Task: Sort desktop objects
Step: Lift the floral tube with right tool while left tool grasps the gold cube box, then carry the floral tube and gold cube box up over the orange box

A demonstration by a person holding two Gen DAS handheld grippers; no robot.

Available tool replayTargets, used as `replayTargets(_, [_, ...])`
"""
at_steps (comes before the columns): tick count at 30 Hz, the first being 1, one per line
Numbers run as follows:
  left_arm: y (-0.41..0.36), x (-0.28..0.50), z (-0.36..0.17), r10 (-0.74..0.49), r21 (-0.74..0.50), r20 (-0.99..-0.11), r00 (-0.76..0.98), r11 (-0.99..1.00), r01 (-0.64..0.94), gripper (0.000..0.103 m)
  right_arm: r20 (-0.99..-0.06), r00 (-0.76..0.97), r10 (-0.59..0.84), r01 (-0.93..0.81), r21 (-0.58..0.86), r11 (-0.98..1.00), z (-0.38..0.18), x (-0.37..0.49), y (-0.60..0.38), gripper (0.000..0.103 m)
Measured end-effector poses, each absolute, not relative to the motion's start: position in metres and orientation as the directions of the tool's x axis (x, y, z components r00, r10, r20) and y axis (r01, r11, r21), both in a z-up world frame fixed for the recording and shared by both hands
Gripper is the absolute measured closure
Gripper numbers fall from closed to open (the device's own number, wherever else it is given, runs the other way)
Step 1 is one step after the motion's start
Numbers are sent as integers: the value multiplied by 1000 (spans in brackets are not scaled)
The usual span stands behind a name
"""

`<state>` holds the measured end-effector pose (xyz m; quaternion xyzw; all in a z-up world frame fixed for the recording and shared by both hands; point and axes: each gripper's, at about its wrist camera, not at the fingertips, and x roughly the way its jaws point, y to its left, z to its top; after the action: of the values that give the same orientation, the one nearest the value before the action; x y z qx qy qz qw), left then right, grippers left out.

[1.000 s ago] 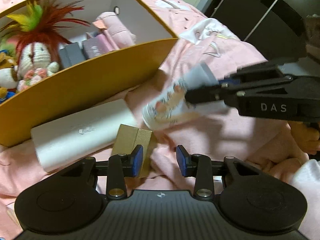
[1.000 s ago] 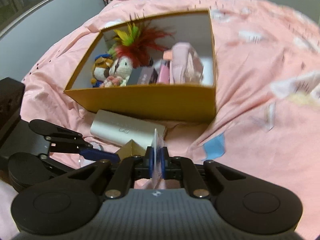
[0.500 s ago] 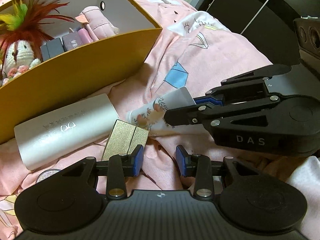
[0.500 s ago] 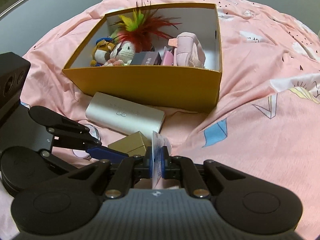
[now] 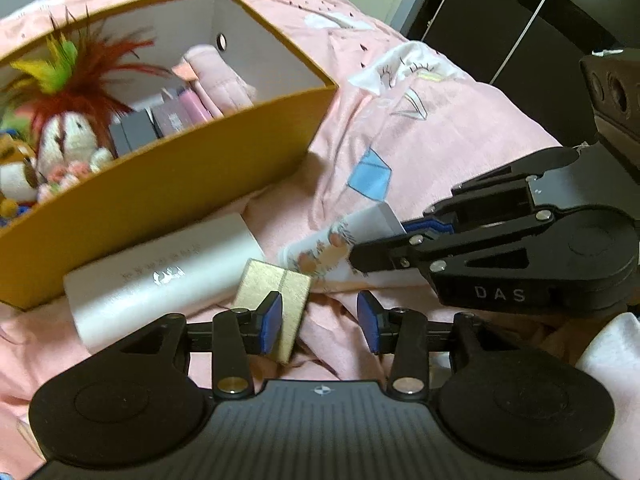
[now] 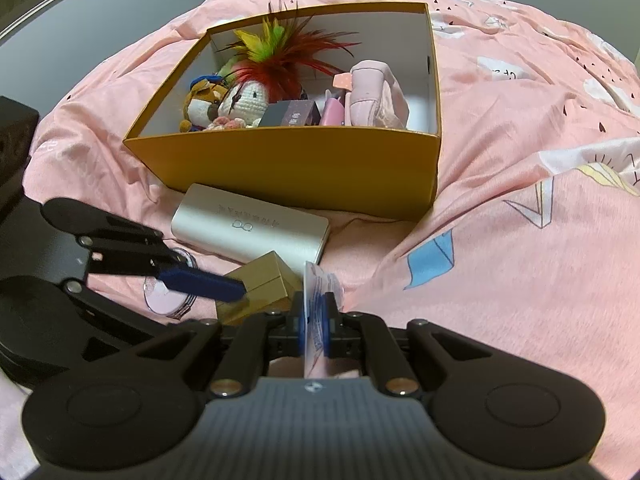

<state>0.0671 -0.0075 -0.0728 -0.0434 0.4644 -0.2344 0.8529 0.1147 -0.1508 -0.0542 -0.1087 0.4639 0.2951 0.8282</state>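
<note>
An orange box (image 6: 304, 168) (image 5: 160, 200) stands on the pink bedsheet and holds plush toys (image 6: 240, 100), small cases and a pink pouch (image 6: 372, 96). In front of it lie a silver case (image 6: 252, 228) (image 5: 160, 276) and a small gold box (image 6: 260, 284) (image 5: 276, 292). My right gripper (image 6: 314, 320) is shut on the flat end of a white floral tube (image 5: 340, 240) (image 6: 316, 292), held low over the sheet. My left gripper (image 5: 318, 320) is open and empty, its left finger beside the gold box.
A round pink compact (image 6: 168, 292) lies on the sheet left of the gold box. The bedsheet (image 6: 520, 200) spreads to the right of the orange box. Dark furniture (image 5: 520, 20) stands beyond the bed's edge.
My right gripper came down with the tube from beside the box's rim and now holds it low, to the right of the gold box. My left gripper stays open.
</note>
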Motion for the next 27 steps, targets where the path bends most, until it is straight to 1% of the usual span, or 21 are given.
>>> replayTargets(1, [-5, 67, -71, -433, -281, -770, 469, 890, 359, 47, -833, 396, 387, -589, 93, 802, -54, 115, -151, 95])
replayTargets(2, [-2, 67, -69, -428, -274, -766, 480, 893, 358, 45, -833, 396, 387, -589, 93, 803, -54, 115, -151, 95])
replayTargets(7, [3, 74, -71, -400, -233, -789, 466, 897, 376, 40, -833, 395, 386, -589, 93, 803, -54, 114, -150, 95])
replayTargets(11, [-1, 82, -78, -394, -206, -809, 437, 886, 416, 38, -833, 396, 386, -589, 92, 803, -55, 114, -150, 95])
replayTargets(14, [-6, 88, -84, -397, -210, -824, 404, 877, 432, 38, -833, 396, 386, -588, 93, 803, -55, 114, -150, 95])
replayTargets(18, [-11, 91, -88, -365, -182, -843, 394, 885, 430, 38, -833, 395, 386, -588, 93, 803, -54, 114, -150, 95])
replayTargets(19, [-9, 91, -87, -367, -188, -842, 396, 887, 422, 39, -834, 394, 387, -587, 95, 804, -55, 114, -150, 95])
replayTargets(20, [-8, 91, -86, -370, -195, -839, 399, 889, 413, 44, -834, 393, 388, -586, 97, 804, -55, 114, -150, 95])
replayTargets(22, [-6, 92, -87, -365, -206, -842, 399, 898, 388, 48, -834, 392, 389, -585, 100, 805, -56, 114, -151, 95])
replayTargets(27, [-11, 94, -91, -334, -180, -853, 402, 910, 374, 48, -834, 391, 389, -585, 101, 805, -56, 114, -151, 94])
